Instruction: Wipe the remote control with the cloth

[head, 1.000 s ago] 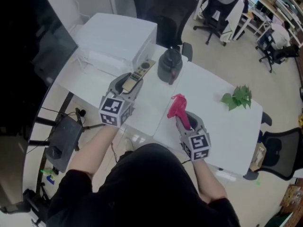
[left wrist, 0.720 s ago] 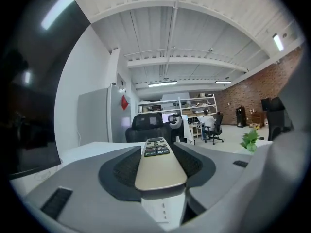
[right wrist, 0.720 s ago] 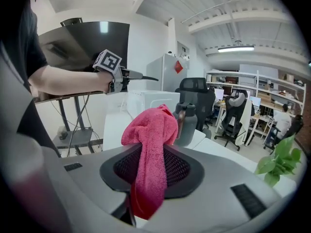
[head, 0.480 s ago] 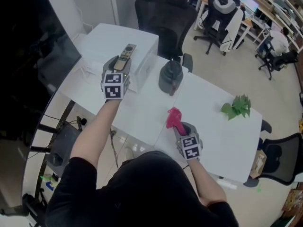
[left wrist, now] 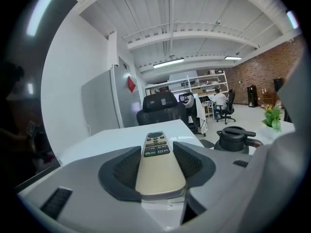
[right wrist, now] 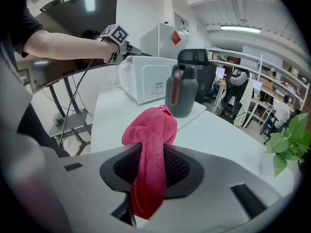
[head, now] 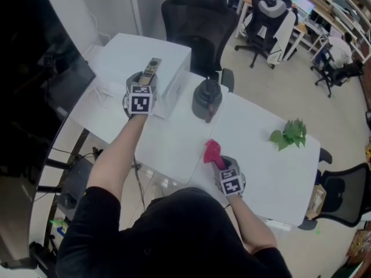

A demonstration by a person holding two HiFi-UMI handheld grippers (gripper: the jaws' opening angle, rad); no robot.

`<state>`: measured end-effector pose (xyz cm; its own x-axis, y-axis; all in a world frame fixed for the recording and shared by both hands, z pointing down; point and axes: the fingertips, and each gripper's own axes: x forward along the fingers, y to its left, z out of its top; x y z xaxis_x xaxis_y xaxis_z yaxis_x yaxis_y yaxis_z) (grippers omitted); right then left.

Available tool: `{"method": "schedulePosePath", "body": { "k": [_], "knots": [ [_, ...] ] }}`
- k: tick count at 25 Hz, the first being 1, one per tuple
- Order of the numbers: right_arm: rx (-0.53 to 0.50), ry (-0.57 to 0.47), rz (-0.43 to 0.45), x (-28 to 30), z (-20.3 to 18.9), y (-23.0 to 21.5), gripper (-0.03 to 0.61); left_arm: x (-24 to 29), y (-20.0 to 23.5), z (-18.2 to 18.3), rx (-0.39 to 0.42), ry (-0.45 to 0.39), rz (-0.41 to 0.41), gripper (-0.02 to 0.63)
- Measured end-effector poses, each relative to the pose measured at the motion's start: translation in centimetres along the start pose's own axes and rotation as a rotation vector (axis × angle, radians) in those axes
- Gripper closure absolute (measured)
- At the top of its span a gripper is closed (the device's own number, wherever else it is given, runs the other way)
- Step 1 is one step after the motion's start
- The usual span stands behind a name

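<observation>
Head view: left tongs (head: 145,81) grip remote (head: 152,69) over white box (head: 133,51). Right tongs (head: 216,158) grip red cloth (head: 211,150) over table (head: 174,138).
Left gripper view: jaws clamp remote's sides.
Right gripper view: jaws pinch cloth, top bunched.

An open office: black swivel chairs (head: 200,10) around white desks (head: 174,143).

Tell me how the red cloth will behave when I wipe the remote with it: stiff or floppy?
Probably floppy: the cloth bunches above the right hand-held gripper and hangs limp below it. Likely light and grippy, given its fuzzy surface. Its loose top may fold rather than press firmly.
</observation>
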<state>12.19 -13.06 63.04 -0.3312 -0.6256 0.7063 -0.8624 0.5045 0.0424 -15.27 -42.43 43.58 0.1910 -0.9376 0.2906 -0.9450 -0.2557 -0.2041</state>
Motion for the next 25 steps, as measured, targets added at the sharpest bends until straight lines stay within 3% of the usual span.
{"method": "schedulePosePath", "body": {
  "k": [8, 12, 20, 25],
  "knots": [
    [0.002, 0.007, -0.01, 0.0, -0.1, -0.5, 0.456, 0.6, 0.1, -0.4, 0.054, 0.031, 0.001, 0.399],
    [0.001, -0.01, -0.008, -0.3, 0.5, -0.4, 0.456, -0.7, 0.0, 0.9, 0.035, -0.041, -0.011, 0.333],
    [0.017, 0.045, -0.023, 1.5, -0.5, -1.4, 0.456, -7.7, -0.3, 3.5, 0.008, -0.188, -0.01, 0.331],
    [0.027, 0.137, -0.03, 4.1, -2.9, -2.3, 0.456, -13.6, -4.0, 0.9, -0.036, -0.196, -0.083, 0.331]
  ]
}}
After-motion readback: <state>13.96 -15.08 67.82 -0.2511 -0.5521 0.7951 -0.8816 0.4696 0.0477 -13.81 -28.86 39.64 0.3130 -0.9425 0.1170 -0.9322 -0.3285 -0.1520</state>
